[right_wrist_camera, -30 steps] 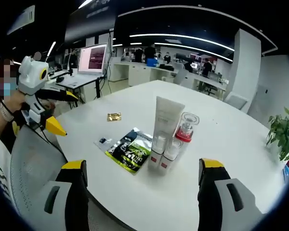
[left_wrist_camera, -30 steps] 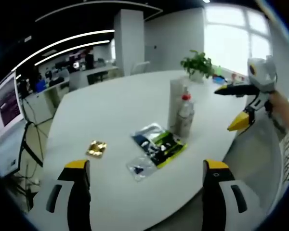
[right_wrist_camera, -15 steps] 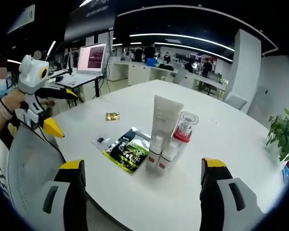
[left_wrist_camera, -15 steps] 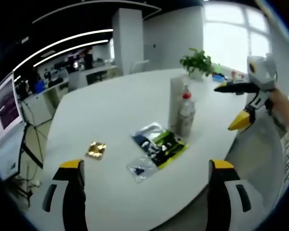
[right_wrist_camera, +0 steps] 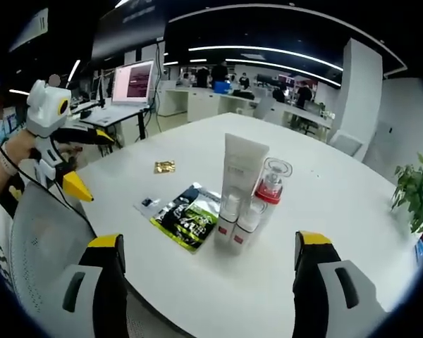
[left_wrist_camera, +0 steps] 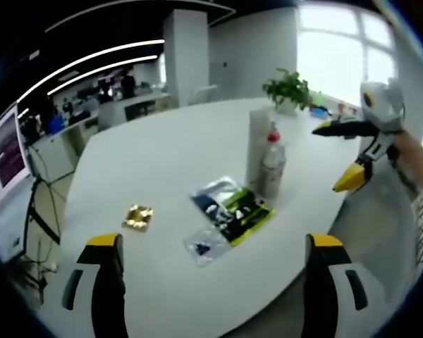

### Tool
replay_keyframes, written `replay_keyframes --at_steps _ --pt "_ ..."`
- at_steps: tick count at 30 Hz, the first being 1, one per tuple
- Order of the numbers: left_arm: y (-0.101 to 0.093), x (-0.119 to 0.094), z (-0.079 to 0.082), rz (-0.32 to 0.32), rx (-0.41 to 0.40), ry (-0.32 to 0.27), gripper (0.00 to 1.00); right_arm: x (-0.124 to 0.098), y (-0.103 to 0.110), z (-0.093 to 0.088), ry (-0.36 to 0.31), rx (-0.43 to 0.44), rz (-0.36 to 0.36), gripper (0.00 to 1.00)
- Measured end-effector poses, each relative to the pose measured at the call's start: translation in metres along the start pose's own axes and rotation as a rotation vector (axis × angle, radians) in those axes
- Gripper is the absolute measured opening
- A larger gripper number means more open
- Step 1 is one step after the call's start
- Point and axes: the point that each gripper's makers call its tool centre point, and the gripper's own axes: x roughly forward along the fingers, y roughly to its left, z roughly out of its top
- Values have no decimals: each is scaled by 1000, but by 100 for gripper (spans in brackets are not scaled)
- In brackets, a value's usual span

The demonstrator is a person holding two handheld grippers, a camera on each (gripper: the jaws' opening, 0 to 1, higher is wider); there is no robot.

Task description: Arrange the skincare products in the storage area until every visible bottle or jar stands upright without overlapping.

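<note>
On the white round table (right_wrist_camera: pixel 324 204) a tall white tube (right_wrist_camera: pixel 240 172) stands upright, with a clear red-collared pump bottle (right_wrist_camera: pixel 270 184) beside it and two small white bottles (right_wrist_camera: pixel 238 222) in front. The same group (left_wrist_camera: pixel 265 156) appears in the left gripper view. A black-and-green sachet (right_wrist_camera: pixel 183 218) (left_wrist_camera: pixel 241 215) lies flat beside them, along with a small clear packet (left_wrist_camera: pixel 204 246) and a gold foil packet (left_wrist_camera: pixel 139 217) (right_wrist_camera: pixel 163 167). My left gripper (left_wrist_camera: pixel 210 282) is open, held back from the table edge. My right gripper (right_wrist_camera: pixel 208 282) is open too, and it shows at the right (left_wrist_camera: pixel 352 151) of the left gripper view.
A potted plant (left_wrist_camera: pixel 289 90) (right_wrist_camera: pixel 412 193) stands at the table's far side. A mesh chair back (right_wrist_camera: pixel 42 246) is by the near edge. A monitor (right_wrist_camera: pixel 134 83) and office desks lie beyond. A person's hand holds the left gripper (right_wrist_camera: pixel 60 151) at the left.
Both views shifted only slightly with the hands. The products and packets on the table have not moved, and both grippers stay open.
</note>
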Motion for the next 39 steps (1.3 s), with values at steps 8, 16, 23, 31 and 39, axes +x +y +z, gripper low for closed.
replay_keyframes --at_steps 8,16,23,31,39 --pt "1 5 -1 -4 -4 12 99 7 3 2 5 4 19 100" --pt "6 12 -3 -20 0 29 99 10 6 3 12 5 31 100" --pt "17 20 0 -29 -13 22 99 16 21 10 13 8 82 100" --pt "25 27 -6 -35 -14 43 99 23 36 19 2 8 128 100" --pt "27 29 -9 -41 -12 49 99 29 56 23 9 1 192 93"
